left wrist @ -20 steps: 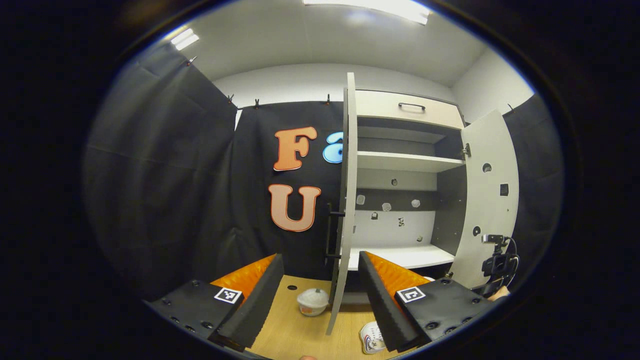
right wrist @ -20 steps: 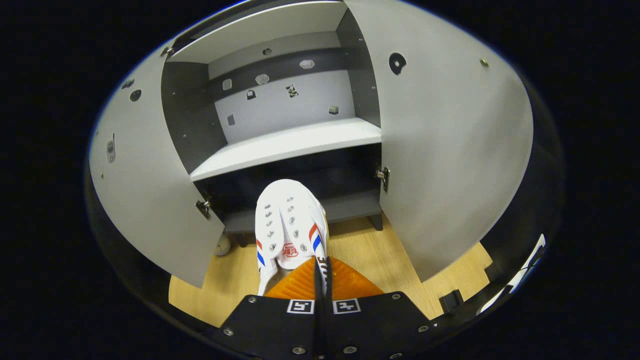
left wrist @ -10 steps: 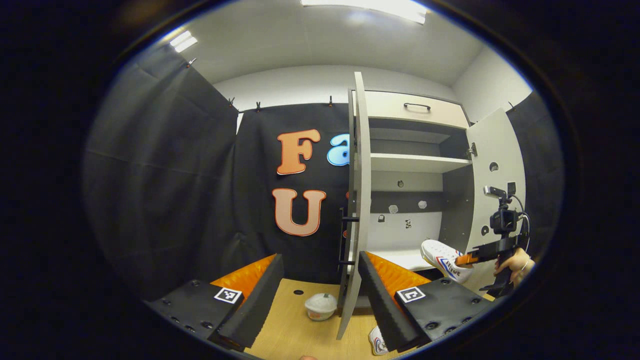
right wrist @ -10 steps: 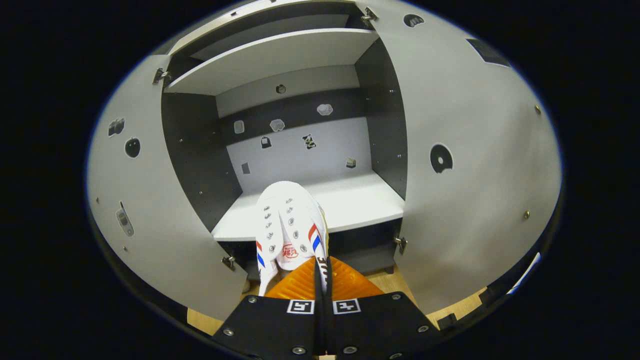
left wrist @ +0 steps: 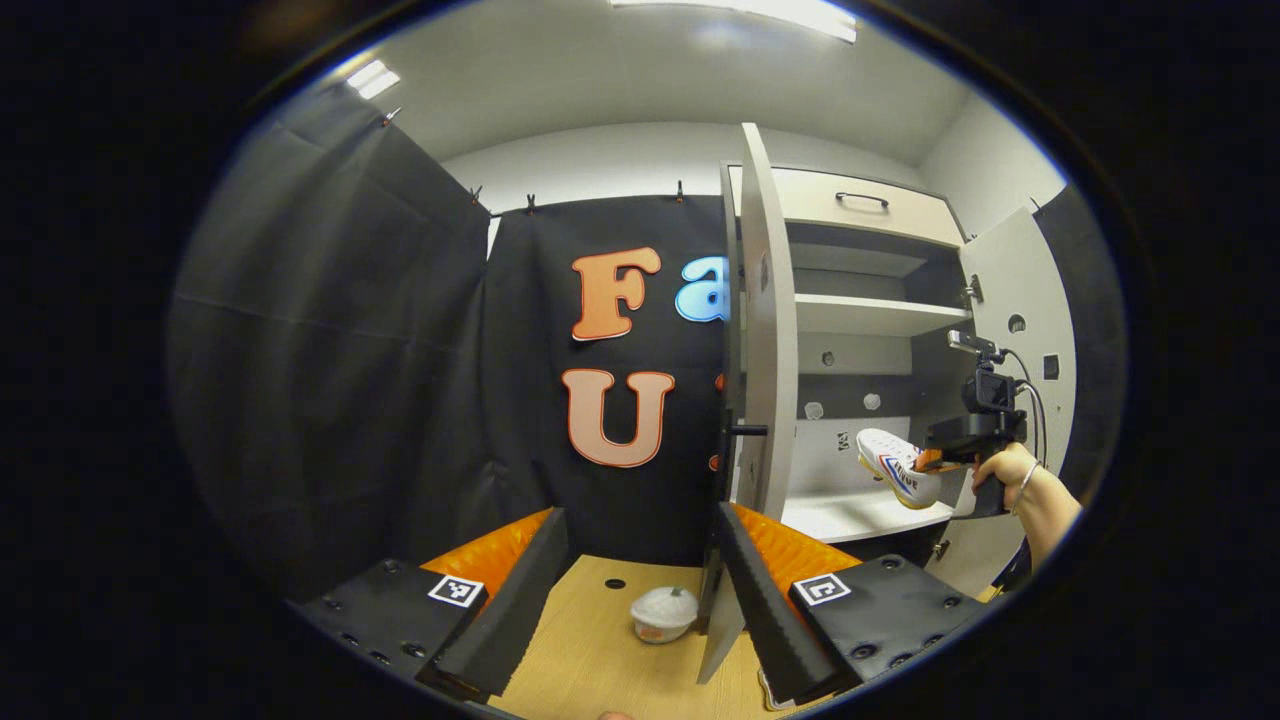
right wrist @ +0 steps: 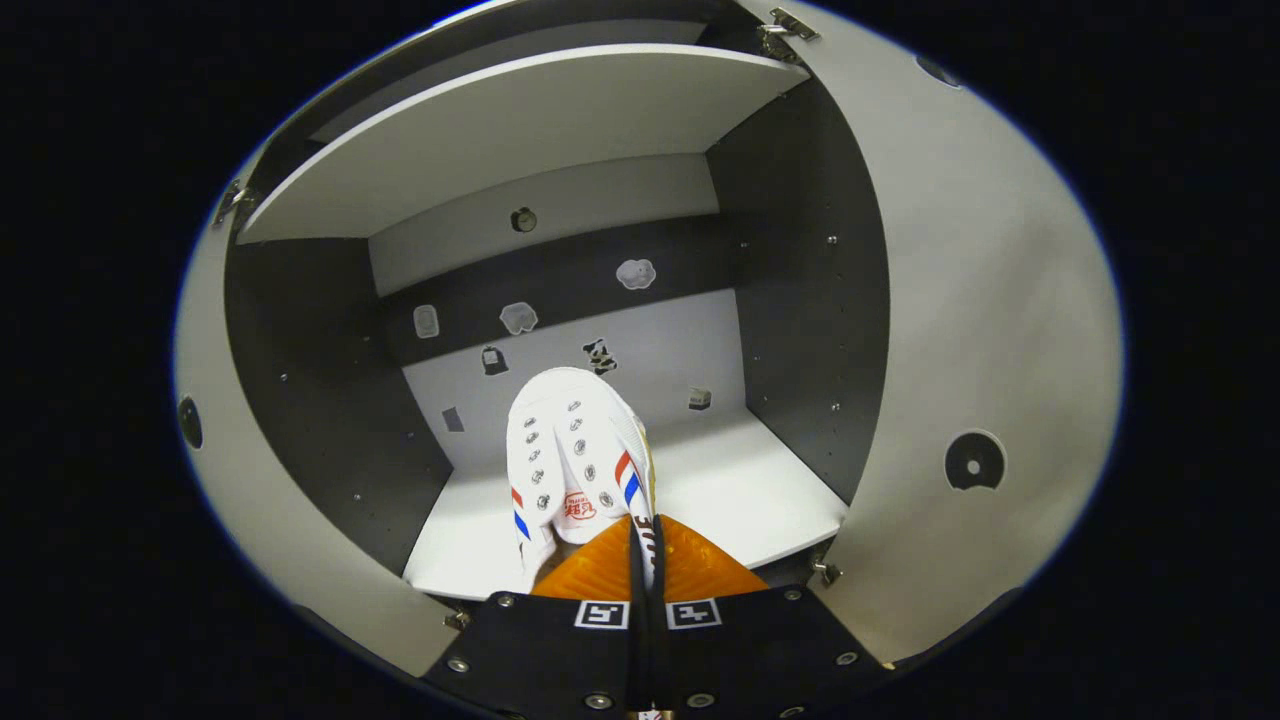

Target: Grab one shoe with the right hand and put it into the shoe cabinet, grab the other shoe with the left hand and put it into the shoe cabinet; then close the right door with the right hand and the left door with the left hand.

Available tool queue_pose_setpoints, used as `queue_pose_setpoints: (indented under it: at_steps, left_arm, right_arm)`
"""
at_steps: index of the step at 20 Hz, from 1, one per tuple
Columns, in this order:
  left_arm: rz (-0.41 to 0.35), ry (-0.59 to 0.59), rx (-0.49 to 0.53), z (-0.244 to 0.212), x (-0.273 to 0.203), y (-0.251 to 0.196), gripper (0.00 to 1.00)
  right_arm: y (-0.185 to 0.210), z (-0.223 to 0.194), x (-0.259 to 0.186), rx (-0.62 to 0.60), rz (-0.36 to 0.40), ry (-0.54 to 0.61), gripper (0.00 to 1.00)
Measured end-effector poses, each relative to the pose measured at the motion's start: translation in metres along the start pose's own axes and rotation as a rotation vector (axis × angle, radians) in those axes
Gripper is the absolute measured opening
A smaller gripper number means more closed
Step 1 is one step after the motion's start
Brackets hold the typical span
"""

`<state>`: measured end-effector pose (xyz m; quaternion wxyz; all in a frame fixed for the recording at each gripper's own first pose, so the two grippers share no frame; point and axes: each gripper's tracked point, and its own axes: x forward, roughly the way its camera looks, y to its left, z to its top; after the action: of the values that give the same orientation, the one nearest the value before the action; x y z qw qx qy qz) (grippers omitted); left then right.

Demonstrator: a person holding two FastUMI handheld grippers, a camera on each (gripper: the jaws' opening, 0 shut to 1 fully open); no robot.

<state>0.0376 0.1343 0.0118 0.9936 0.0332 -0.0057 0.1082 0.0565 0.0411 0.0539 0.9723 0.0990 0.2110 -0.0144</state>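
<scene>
Shoe and shelf are what the coming move turns on: in the right gripper view the white shoe hangs in the air with its toe pointing straight away from the jaws, into the open shoe cabinet, above the shelf and over its front half. Its long axis runs in line with the fingers, roughly square to the shelf's front edge. The right gripper has its jaws together, clamped on the shoe's heel rim, so the shoe sticks out directly ahead of them. From the left gripper view the same shoe tilts toe-up, its sole clear of the shelf, held by the right gripper in a hand.

My judgement: what remains is to lower it forward until the sole meets the shelf, near the middle, then let go.

Left gripper has its jaws wide apart, holding nothing, low over the wooden floor beside the left door. A sliver of what may be the 2nd shoe lies by its right finger, so that hand is nearer to it.
</scene>
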Motion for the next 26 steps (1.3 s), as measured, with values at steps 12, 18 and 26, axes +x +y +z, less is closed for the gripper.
queue_pose_setpoints:
  at_steps: [12, 18, 26]
  left_arm:
    - [0.063, 0.056, 0.024, -0.018, 0.019, 0.020, 0.97]
    - [0.013, 0.060, 0.011, -0.013, 0.010, -0.021, 0.97]
    - [-0.062, 0.103, 0.006, -0.042, -0.017, -0.102, 0.97]
  right_arm:
    - [-0.006, -0.050, 0.127, -0.073, -0.097, 0.129, 0.09]
    - [0.010, -0.027, 0.063, -0.088, 0.013, 0.037, 0.77]
    - [0.021, -0.003, -0.053, -0.118, 0.217, -0.094, 0.94]
